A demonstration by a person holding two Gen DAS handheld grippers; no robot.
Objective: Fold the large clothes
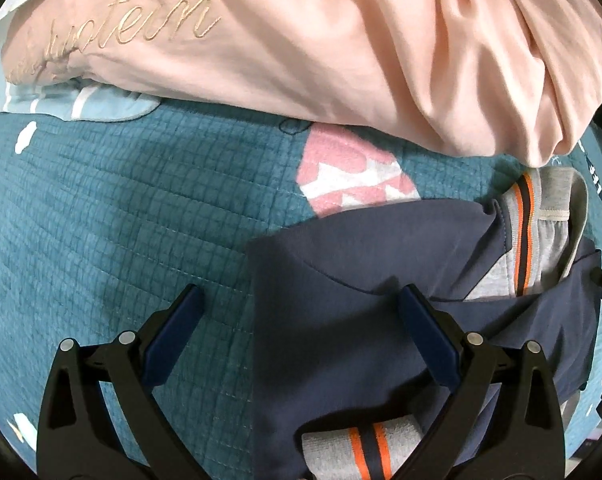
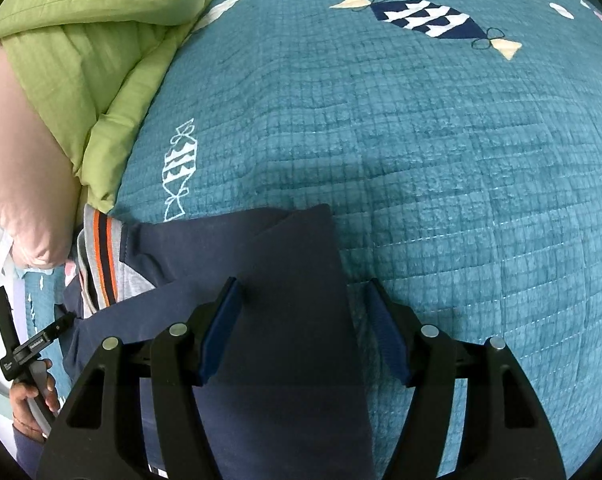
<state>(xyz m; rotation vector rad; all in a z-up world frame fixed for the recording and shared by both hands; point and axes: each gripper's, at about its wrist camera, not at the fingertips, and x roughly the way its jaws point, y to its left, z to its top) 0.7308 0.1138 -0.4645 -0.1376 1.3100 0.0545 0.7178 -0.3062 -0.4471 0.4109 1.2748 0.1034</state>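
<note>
A navy garment point(image 1: 361, 264) with grey and orange striped trim point(image 1: 521, 232) lies folded flat on the teal quilt point(image 1: 121, 220). My left gripper point(image 1: 301, 296) hangs over the garment's left edge, jaws wide open, one finger above the quilt and the other above the navy cloth. A striped cuff point(image 1: 365, 452) shows close below it. In the right wrist view the same garment point(image 2: 285, 248) runs up between the fingers of my right gripper point(image 2: 303, 286), which is open and straddles the right edge. Neither gripper's pads press on cloth.
A pink sweatshirt point(image 1: 341, 40) with embroidered script is bunched along the far side. Green bedding point(image 2: 93, 60) is piled at the far left. The patterned quilt point(image 2: 441, 160) stretches to the right. A hand point(image 2: 33, 396) holds the other tool's handle at lower left.
</note>
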